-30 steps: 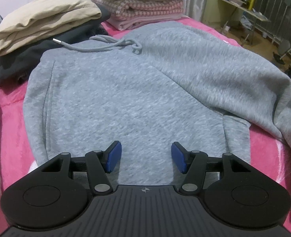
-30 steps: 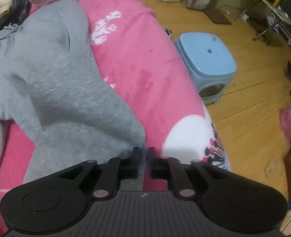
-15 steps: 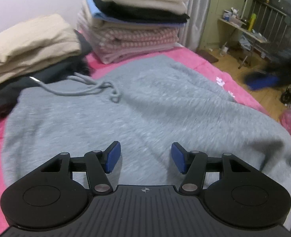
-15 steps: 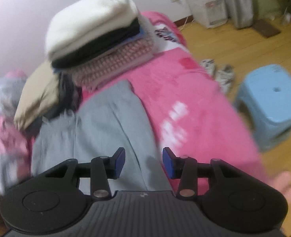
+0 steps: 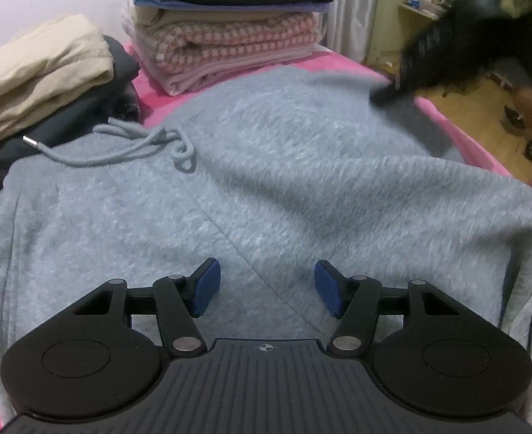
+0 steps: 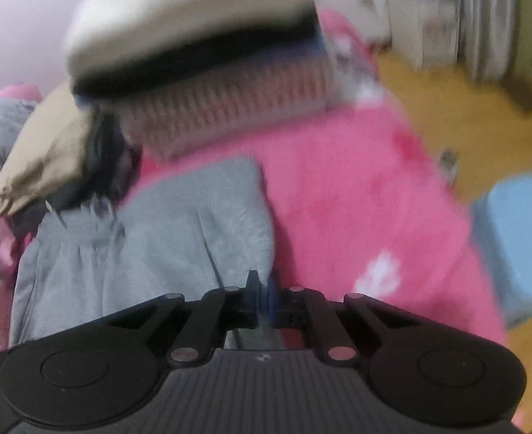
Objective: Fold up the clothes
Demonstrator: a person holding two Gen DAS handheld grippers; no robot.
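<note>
A grey hoodie (image 5: 230,188) lies spread on the pink bed, its drawstring (image 5: 150,141) near the neck at the back left. My left gripper (image 5: 266,287) is open and empty, low over the hoodie's body. My right gripper (image 6: 262,296) is shut on the hoodie's right edge (image 6: 193,224). In the left wrist view it shows as a dark blur (image 5: 428,61) at the hoodie's far right shoulder. The right wrist view is blurred by motion.
A tall stack of folded clothes (image 5: 230,29) stands at the head of the bed, with a beige and black pile (image 5: 42,72) to its left. A blue stool (image 6: 519,238) stands on the wooden floor (image 6: 446,101) beside the pink bedspread (image 6: 356,209).
My right gripper let go of the sleeve end, swung up the bed open, and has now shut on the hoodie's upper right edge. My left gripper moved forward over the body, still open.
</note>
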